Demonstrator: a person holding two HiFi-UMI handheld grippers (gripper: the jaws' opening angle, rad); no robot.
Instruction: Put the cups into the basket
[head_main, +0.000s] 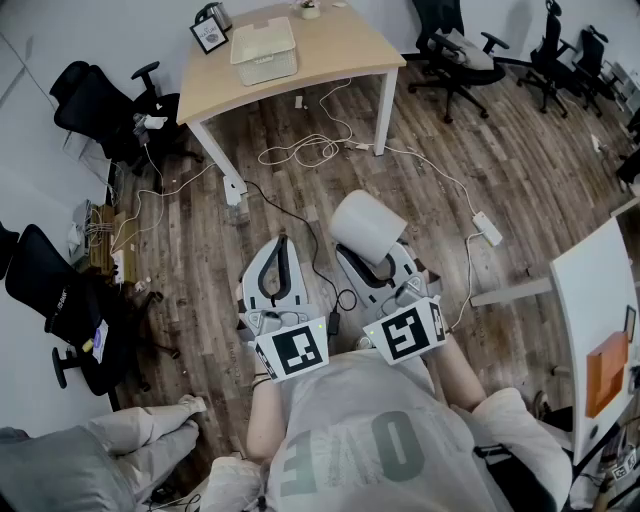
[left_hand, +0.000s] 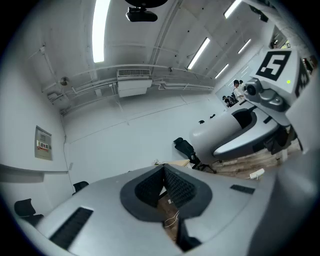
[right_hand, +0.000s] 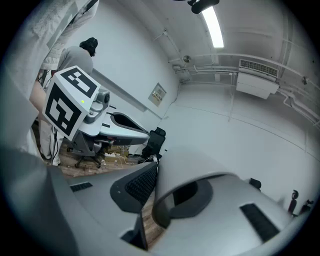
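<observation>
A white cup (head_main: 365, 225) lies on its side between the jaws of my right gripper (head_main: 373, 252), which is shut on it and held over the wooden floor. In the right gripper view the cup (right_hand: 197, 167) fills the gap of the right gripper (right_hand: 167, 175), its rim pointing back at the camera. My left gripper (head_main: 281, 246) hangs beside it on the left, shut with nothing in it; its ribbed pads (left_hand: 172, 182) meet at the tip. The white basket (head_main: 264, 50) stands far ahead on a wooden table (head_main: 350, 45).
Cables (head_main: 310, 150) and a power strip (head_main: 487, 228) lie on the floor between me and the table. Black office chairs (head_main: 100, 105) stand at the left and at the far right (head_main: 455, 50). A white desk edge (head_main: 590, 320) is at my right. Someone's legs (head_main: 140, 430) are at the lower left.
</observation>
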